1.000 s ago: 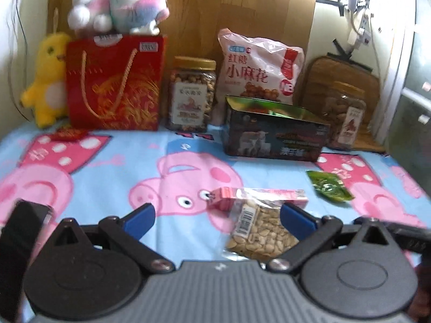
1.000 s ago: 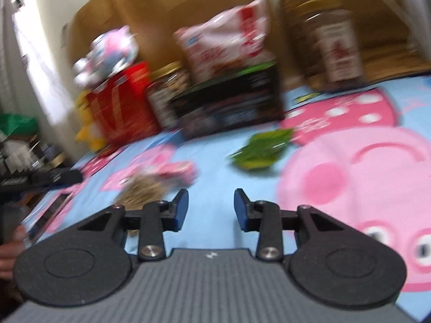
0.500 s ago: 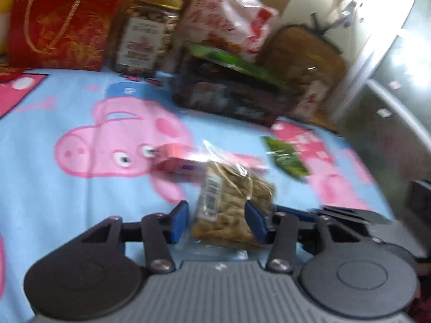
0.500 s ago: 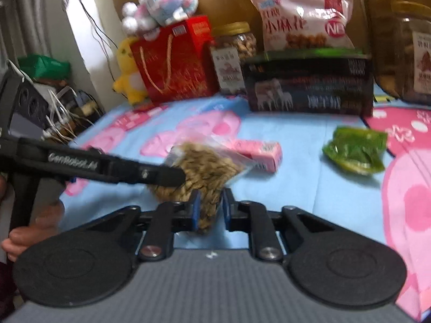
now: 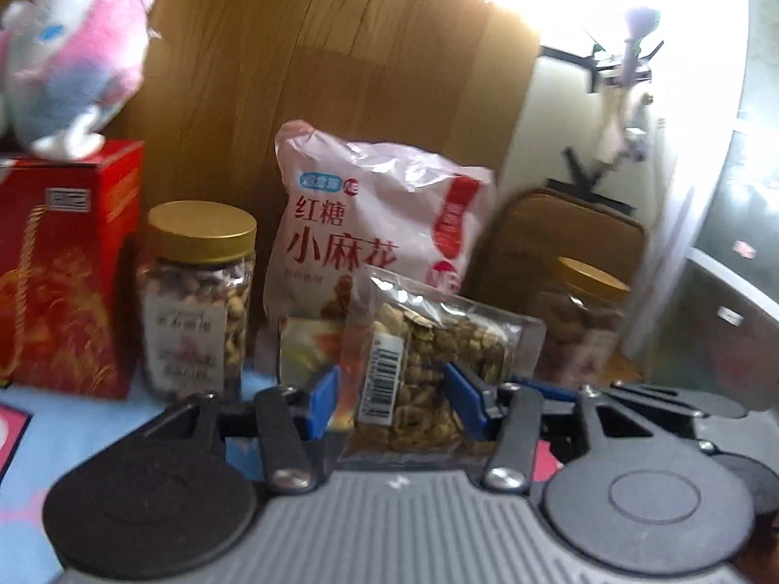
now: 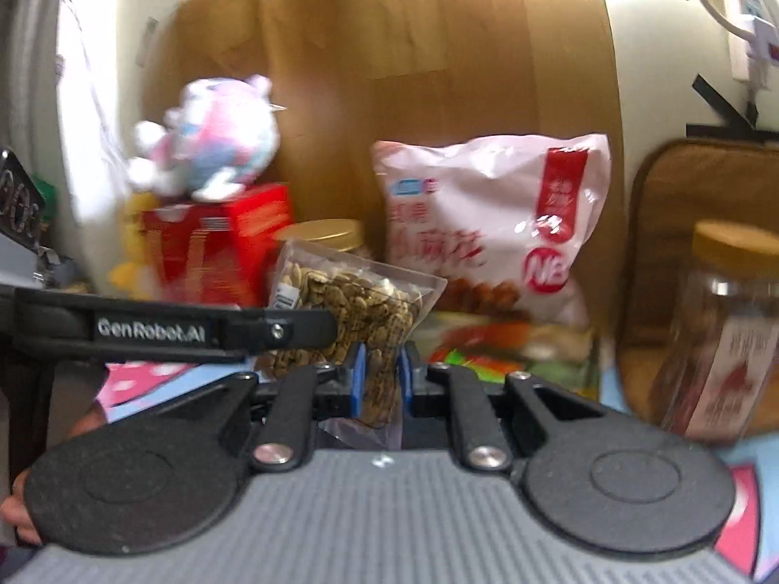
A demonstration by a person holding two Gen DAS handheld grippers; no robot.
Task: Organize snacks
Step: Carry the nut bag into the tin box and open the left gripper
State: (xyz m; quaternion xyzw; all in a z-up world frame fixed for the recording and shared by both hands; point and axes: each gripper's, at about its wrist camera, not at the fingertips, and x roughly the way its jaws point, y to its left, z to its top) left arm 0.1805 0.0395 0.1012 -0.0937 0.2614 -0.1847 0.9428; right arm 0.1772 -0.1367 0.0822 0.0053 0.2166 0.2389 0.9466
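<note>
Left wrist view shows a clear packet of seeds [image 5: 428,379] held up off the blue cartoon sheet [image 5: 29,438], standing between the two blue pads of the left gripper [image 5: 397,401]. The left jaws are opening at this moment. The right-hand pad is seen against the packet's side, but a small gap is seen between the left-hand pad and the barcode edge, so a firm grip by this gripper cannot be confirmed.

In the right wrist view the same packet of seeds [image 6: 350,311] is pinched low down by the right gripper [image 6: 380,382]; its pads are closed narrowly on the bottom part of the packet, and the film is squeezed there. The left tool's finger [image 6: 194,328] is seen crossing from the left to the packet's side.

The packet is carried upright, with its long axis roughly vertical and its top tilted a little toward the left. Straight ahead of both grippers, and lower, the open tin box [image 6: 511,340] is seen, in front of the pink snack bag [image 6: 491,224] and between the two gold-lidded jars [image 5: 199,297] [image 6: 720,336]. It is judged that the packet is meant for this box, and that the right gripper, holding more surely, is better placed to lower it in.
</note>
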